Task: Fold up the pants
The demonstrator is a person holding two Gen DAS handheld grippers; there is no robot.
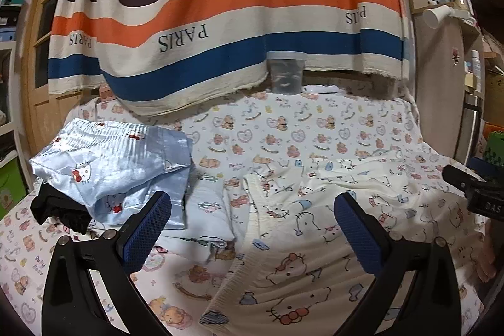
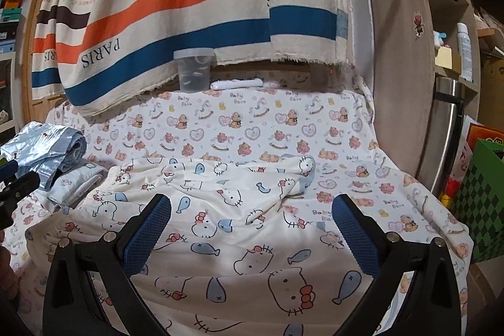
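Cream pants (image 1: 315, 229) with a cat-and-fish print lie spread and wrinkled on the bear-print sheet (image 1: 283, 128); their ribbed waistband runs down the left side in the left wrist view. My left gripper (image 1: 252, 210) is open and empty, hovering over the waistband edge. The pants also fill the lower middle of the right wrist view (image 2: 245, 229). My right gripper (image 2: 252, 210) is open and empty above the pants' middle. Each gripper's body shows at the edge of the other's view.
A pile of folded clothes sits at the left: shiny light-blue pants (image 1: 113, 166) on top, a dark garment (image 1: 60, 210) and a pale printed one (image 1: 208, 210). A clear plastic tub (image 2: 192, 70), a white stick and a striped hanging cloth (image 1: 220, 5) are at the back. Shelves stand right.
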